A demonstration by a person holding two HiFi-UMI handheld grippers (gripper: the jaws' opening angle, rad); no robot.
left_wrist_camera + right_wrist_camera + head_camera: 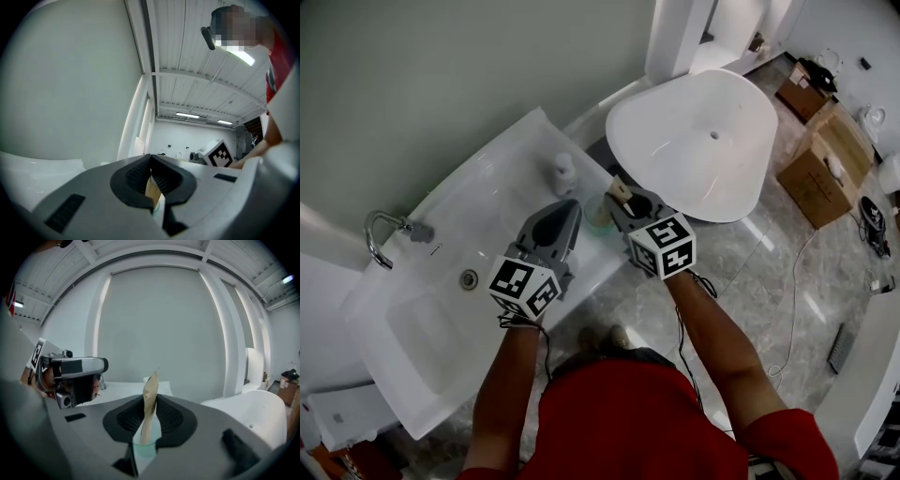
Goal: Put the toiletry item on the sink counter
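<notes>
A tan, brush-like toiletry item [619, 190] [150, 394] stands upright between the pads of my right gripper [624, 200] [150, 403], which is shut on it. Its lower end hangs over or inside a pale green cup [598, 216] [144, 448] at the front right edge of the white sink counter [502, 202]; I cannot tell which. My left gripper [571, 207] [150, 159] hovers just left of the cup, shut with its fingertips touching and nothing held. Through the gap under its tips the left gripper view shows the tan item [152, 190] and cup beyond.
A small white bottle [563, 173] stands on the counter behind the cup. The basin with its drain [469, 278] and chrome faucet [381, 230] lie to the left. A white freestanding tub [694, 141] is to the right, with cardboard boxes [820, 169] and cables on the floor.
</notes>
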